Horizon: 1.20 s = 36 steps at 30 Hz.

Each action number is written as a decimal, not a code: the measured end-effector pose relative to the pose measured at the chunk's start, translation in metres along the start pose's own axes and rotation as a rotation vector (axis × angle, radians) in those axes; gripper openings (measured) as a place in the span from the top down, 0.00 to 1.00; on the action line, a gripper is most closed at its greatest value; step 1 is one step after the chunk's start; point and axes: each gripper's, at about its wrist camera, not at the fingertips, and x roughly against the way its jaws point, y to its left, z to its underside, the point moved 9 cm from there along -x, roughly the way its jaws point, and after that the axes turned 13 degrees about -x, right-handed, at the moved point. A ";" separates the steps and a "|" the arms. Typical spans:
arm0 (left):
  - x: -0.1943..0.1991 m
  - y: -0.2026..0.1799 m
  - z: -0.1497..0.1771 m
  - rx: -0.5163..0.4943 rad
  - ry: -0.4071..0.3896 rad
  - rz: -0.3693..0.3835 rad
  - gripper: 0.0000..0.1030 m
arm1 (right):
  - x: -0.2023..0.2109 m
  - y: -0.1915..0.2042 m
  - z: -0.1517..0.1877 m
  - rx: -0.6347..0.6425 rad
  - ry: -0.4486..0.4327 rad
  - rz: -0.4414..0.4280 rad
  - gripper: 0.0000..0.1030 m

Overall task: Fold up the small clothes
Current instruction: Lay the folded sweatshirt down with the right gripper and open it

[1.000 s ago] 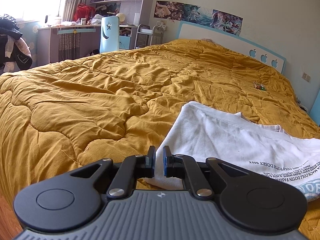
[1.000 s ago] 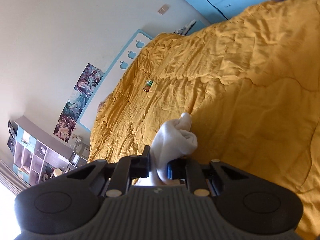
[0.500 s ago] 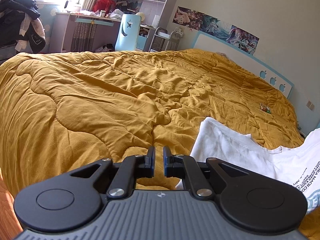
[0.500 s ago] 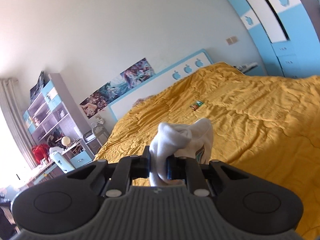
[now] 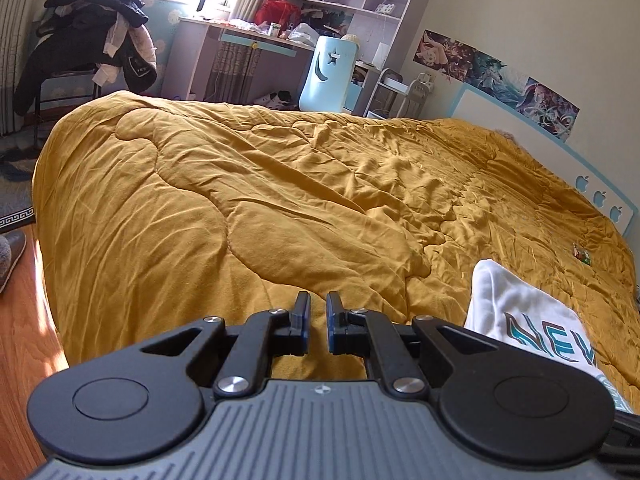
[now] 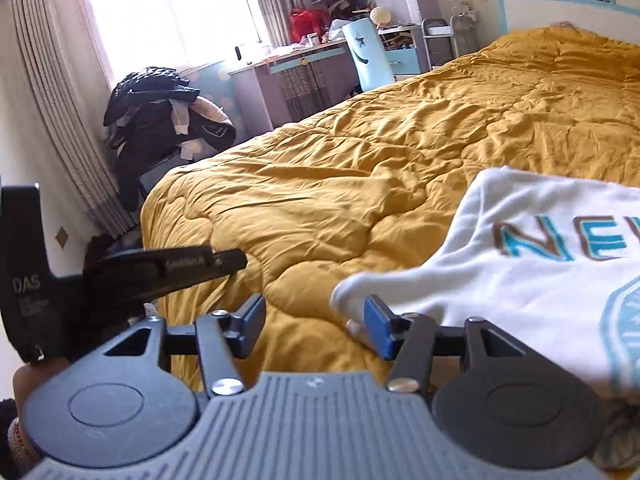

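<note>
A white shirt (image 6: pixel 540 280) with teal "NEW" lettering lies folded on the yellow quilt (image 6: pixel 360 184), print side up. My right gripper (image 6: pixel 314 320) hovers at its left corner with the jaws opening. The cloth corner lies against the right pad (image 6: pixel 376 324), and neither pad presses on it. In the left wrist view the same shirt (image 5: pixel 520 320) sits at the lower right. My left gripper (image 5: pixel 317 320) is shut with nothing in it, over bare quilt (image 5: pixel 240 220) left of the shirt. From the side, the left gripper (image 6: pixel 180 268) shows at the left of the right wrist view.
The bed edge and wood floor (image 5: pixel 20 340) with a slipper (image 5: pixel 12 256) lie to the left. A small packet (image 5: pixel 581 252) rests on the quilt near the headboard (image 5: pixel 560 168). Beyond the bed stand a desk (image 5: pixel 240 52), a pale blue chair (image 5: pixel 328 76) and a chair heaped with dark clothes (image 5: pixel 92 40).
The right gripper swung across with a bunched fold of the shirt, then its jaws parted and let the cloth drop. The left gripper slid left, off the shirt, staying shut.
</note>
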 end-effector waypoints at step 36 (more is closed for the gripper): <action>-0.062 -0.208 0.049 -0.406 0.078 0.380 0.98 | 0.101 -0.168 0.057 0.206 -0.150 0.577 0.87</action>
